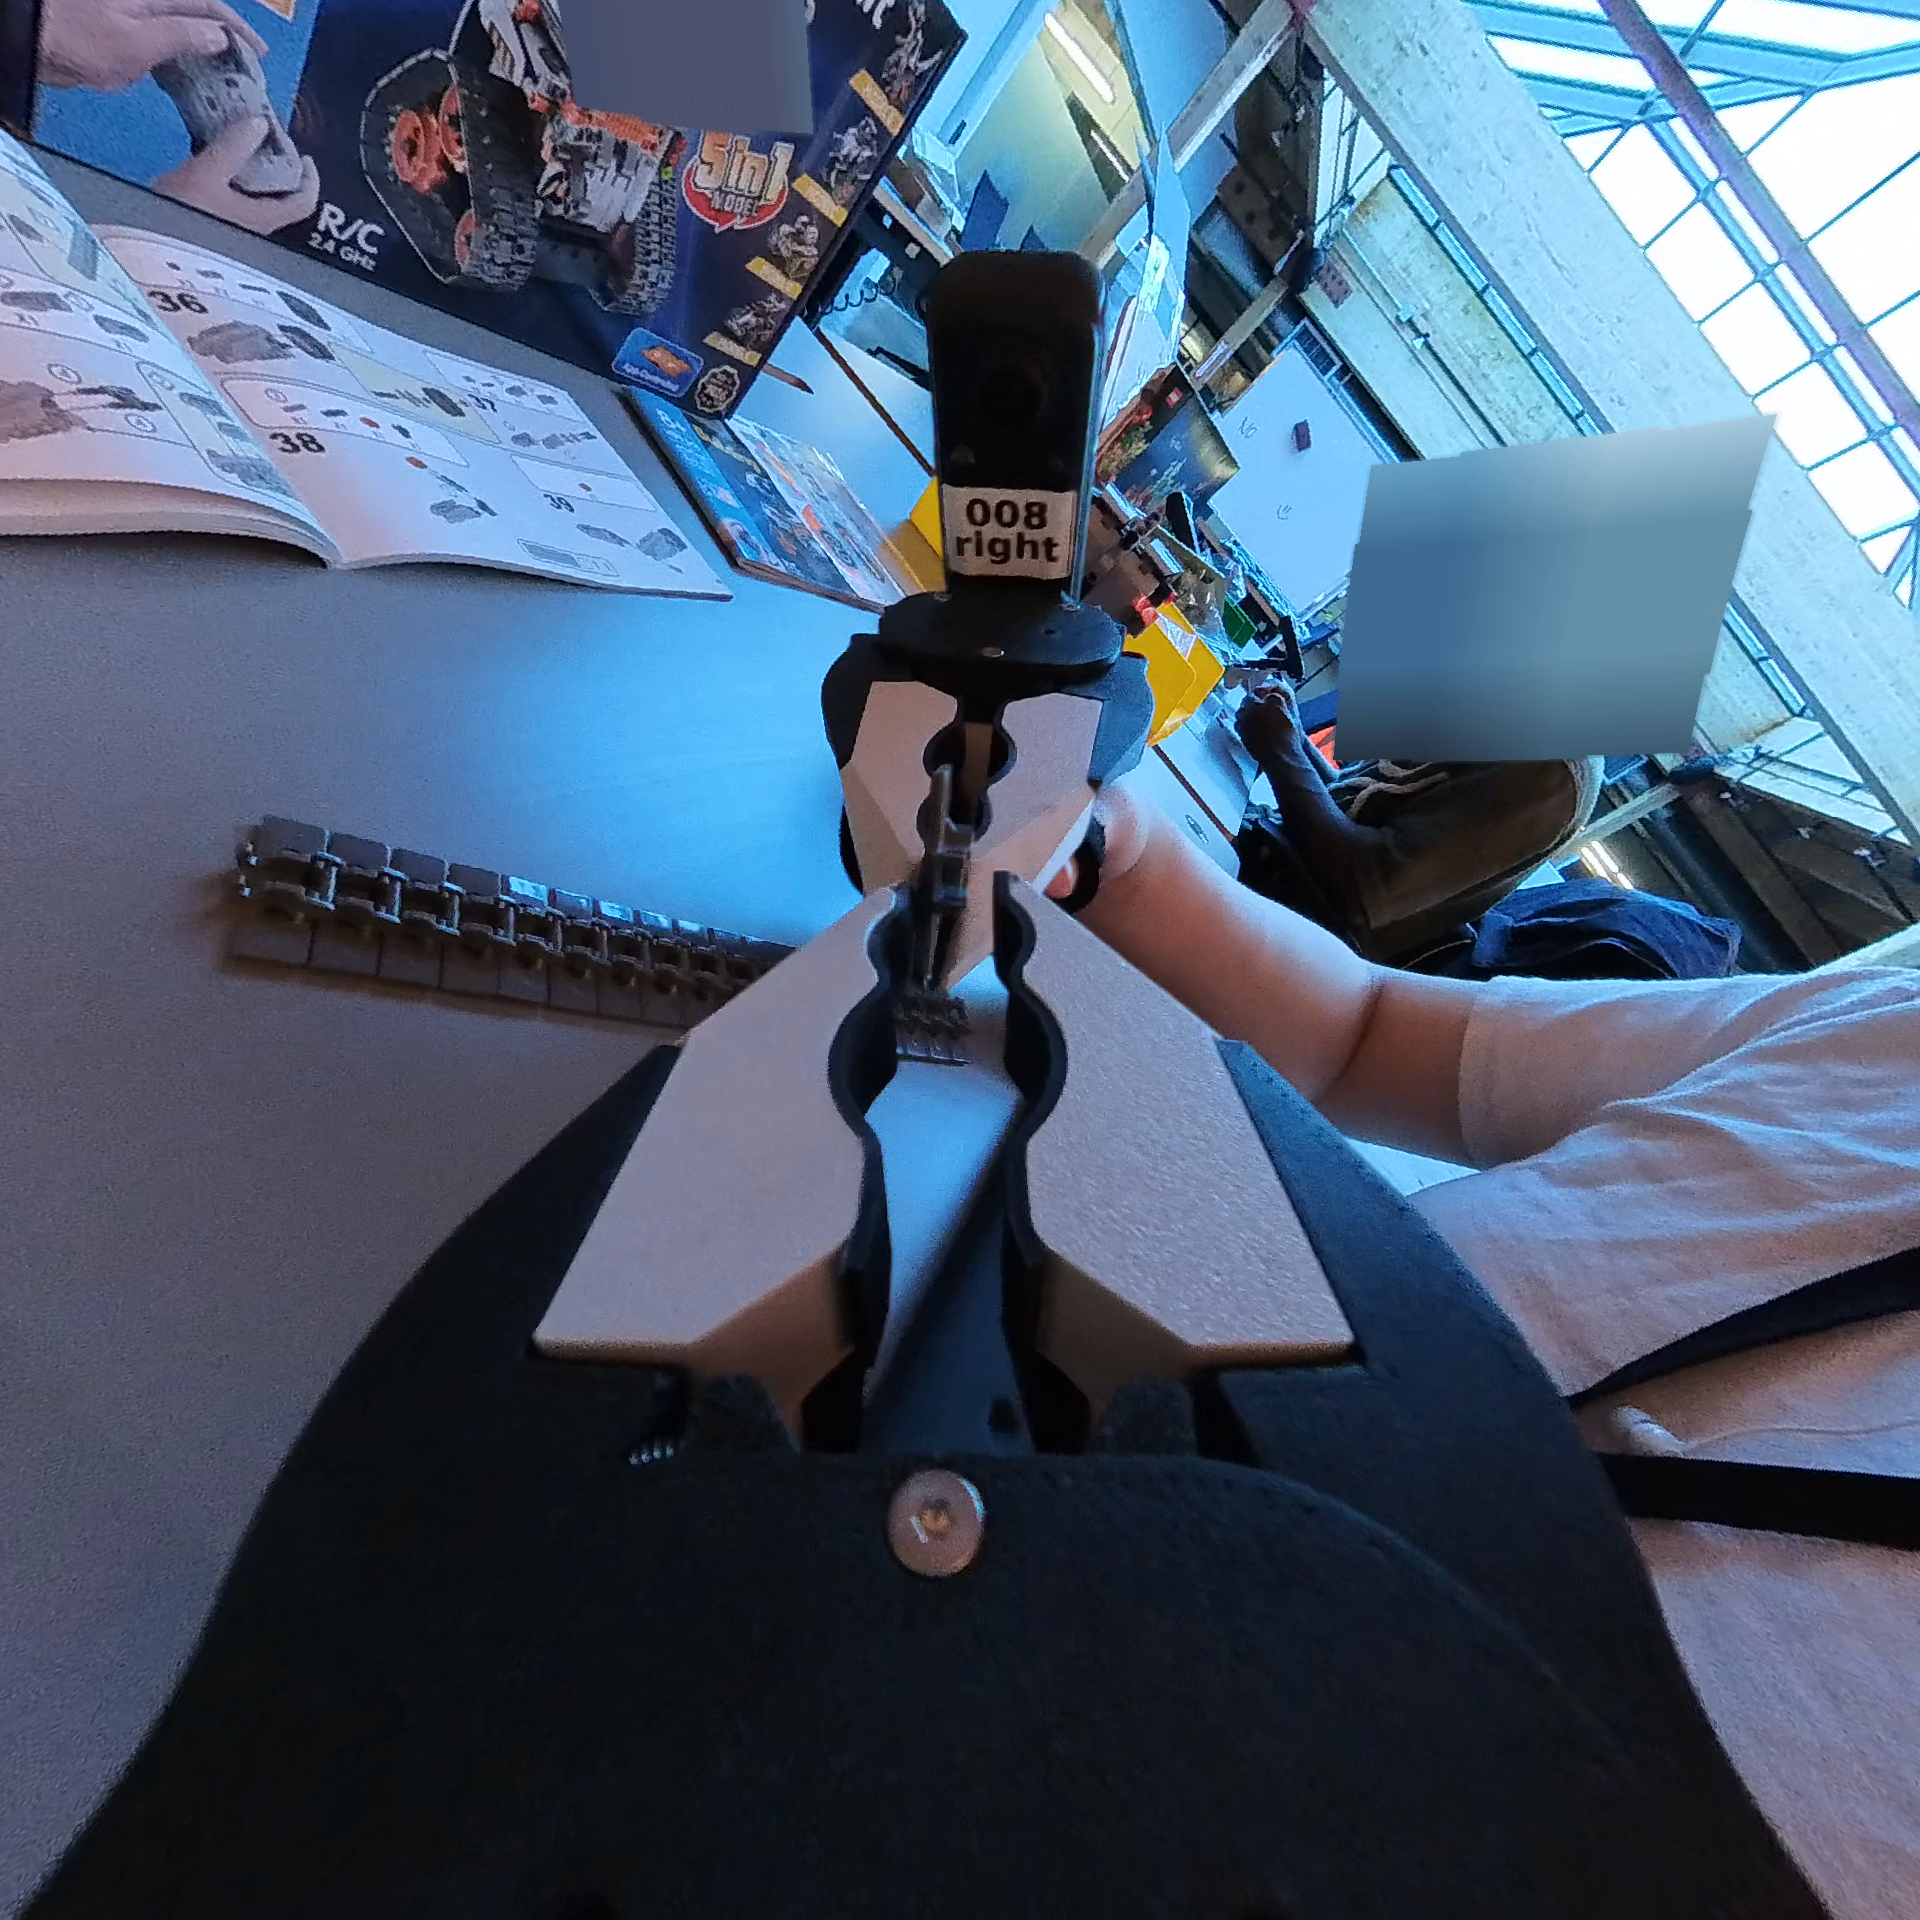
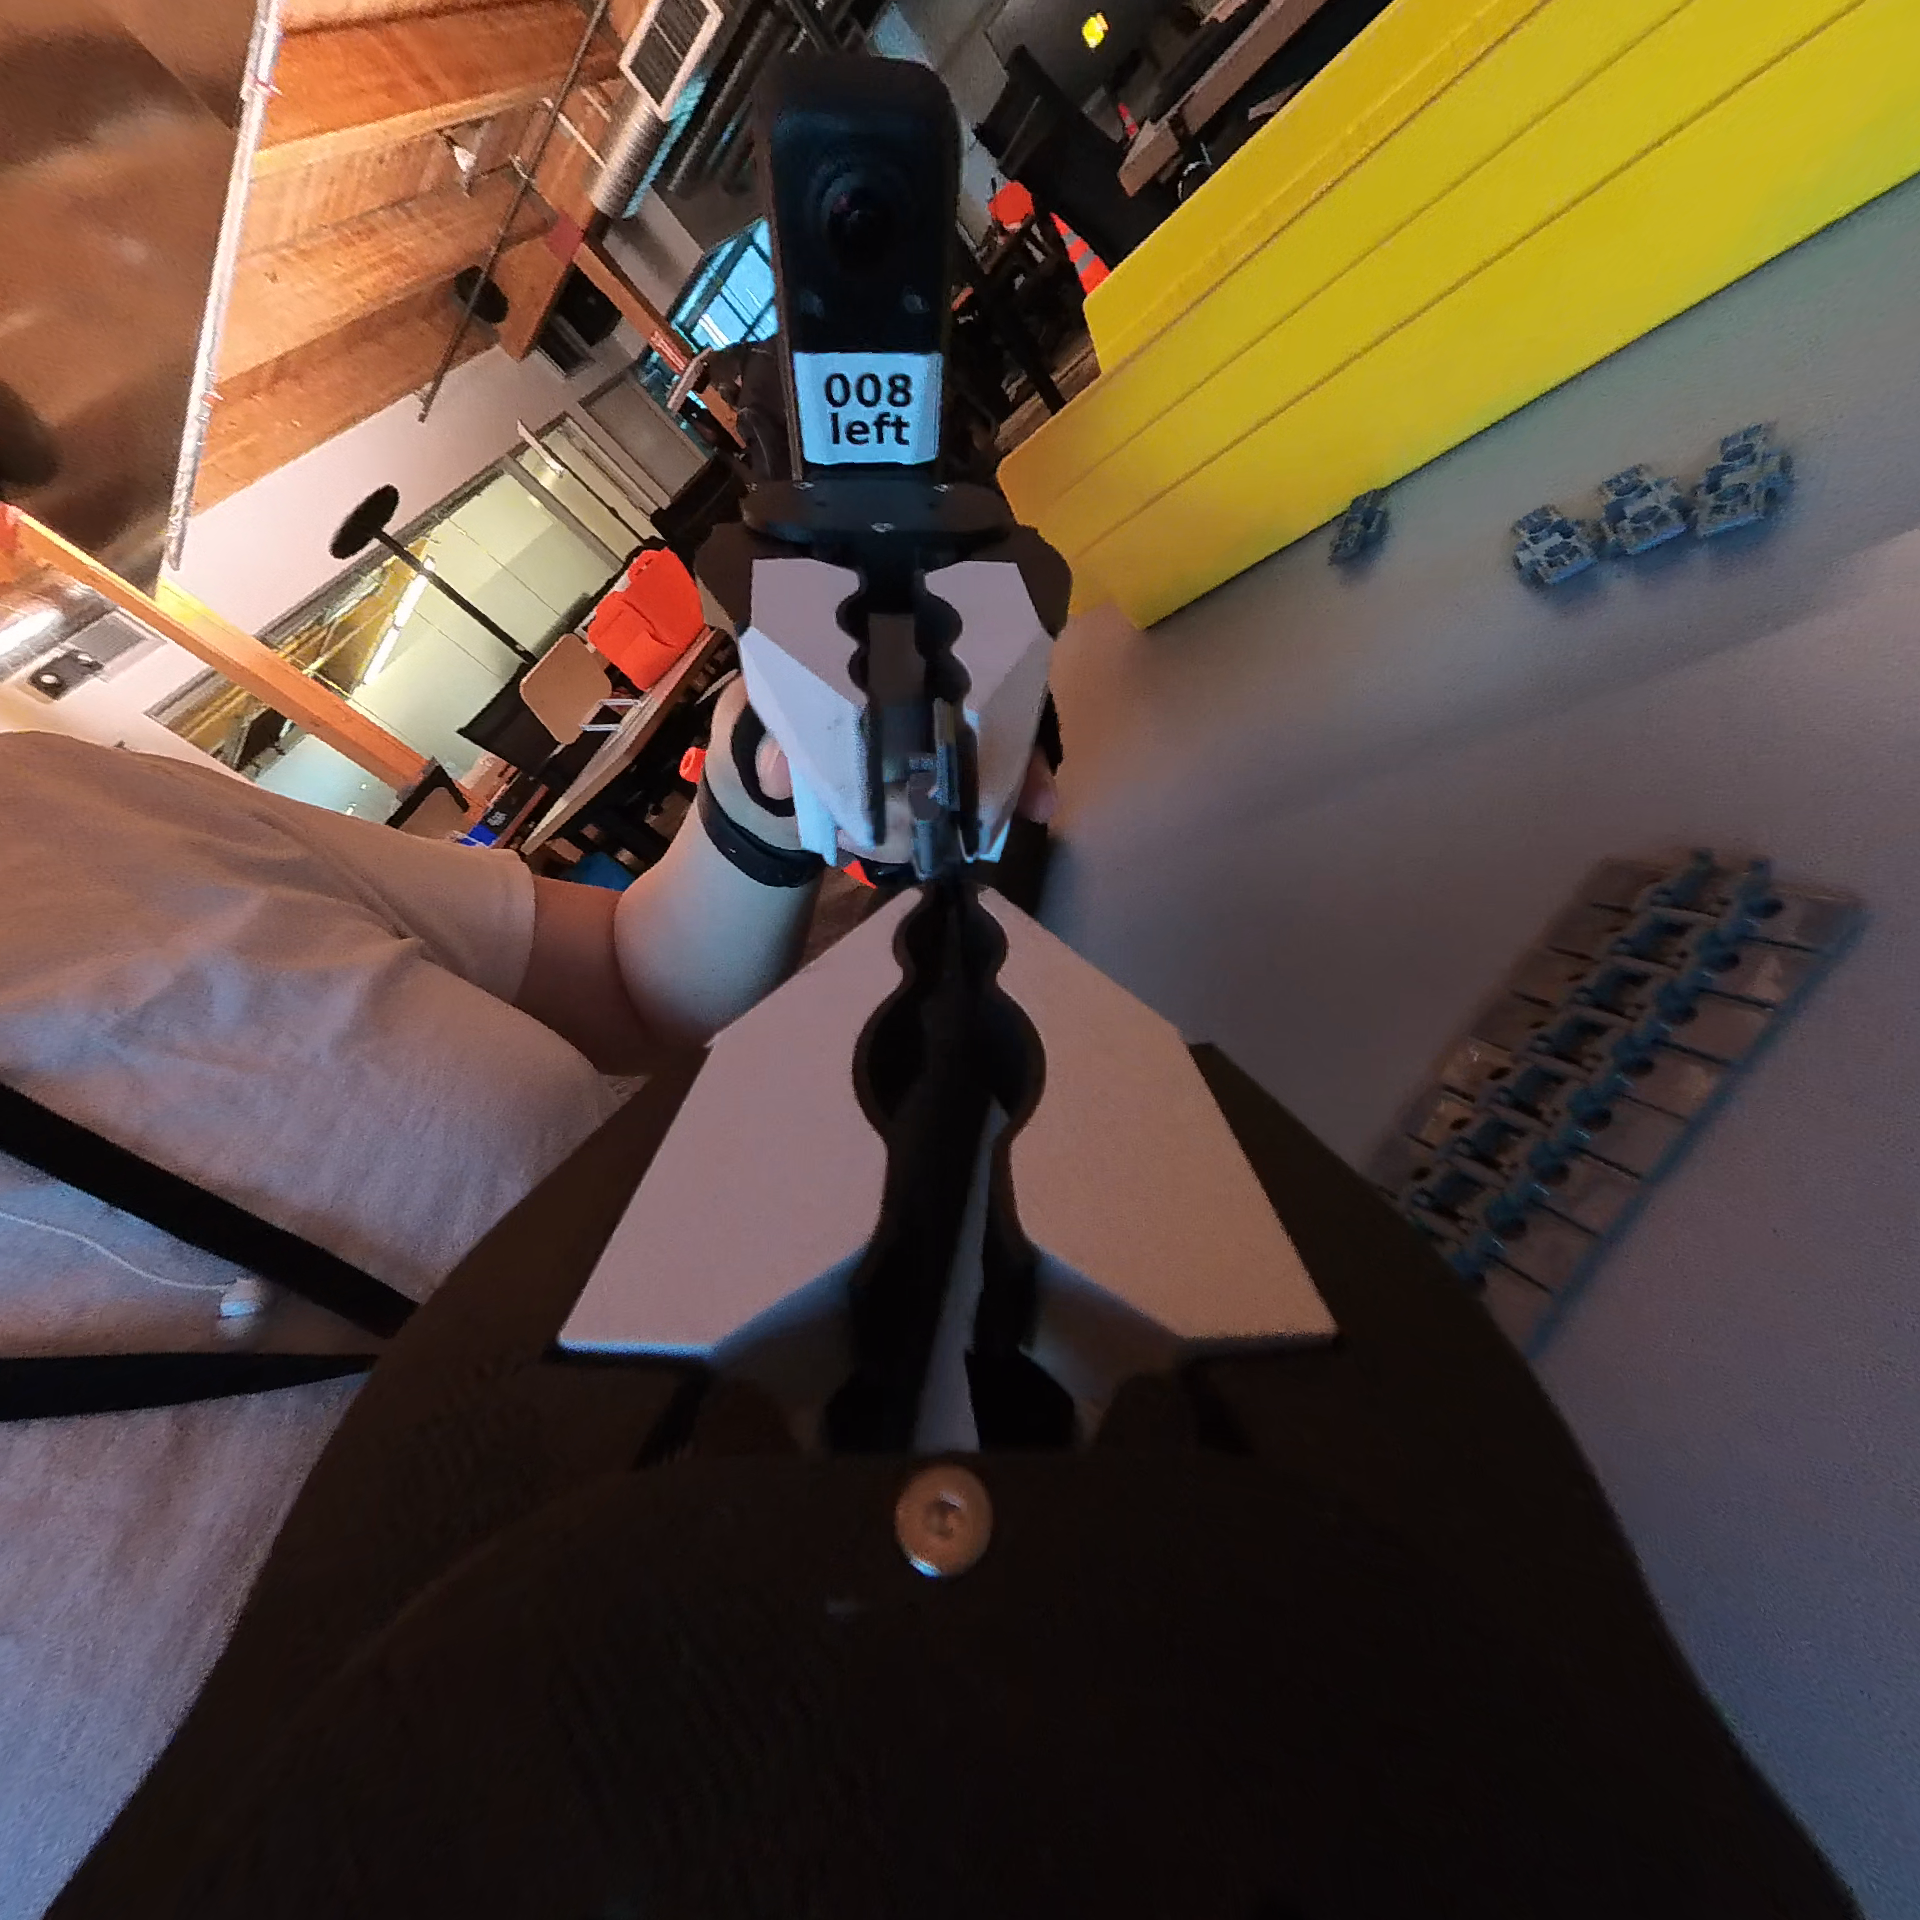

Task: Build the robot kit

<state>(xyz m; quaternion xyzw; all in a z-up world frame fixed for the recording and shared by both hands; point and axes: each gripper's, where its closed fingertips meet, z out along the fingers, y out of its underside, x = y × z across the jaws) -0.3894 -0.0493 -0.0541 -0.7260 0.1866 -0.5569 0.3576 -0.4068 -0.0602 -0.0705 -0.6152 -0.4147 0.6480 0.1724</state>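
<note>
While both tools pinch it | track strip (image 1: 940,914) (long axis tool-to-tool)

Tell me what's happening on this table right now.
A person holds two grippers tip to tip above a grey table. The left gripper and right gripper are both shut on a short strip of grey track links, pinched between their fingers. A longer finished track strip lies flat on the table beside them, with an open instruction booklet and the kit's box behind. A few small loose link pieces sit near a yellow divider.
</note>
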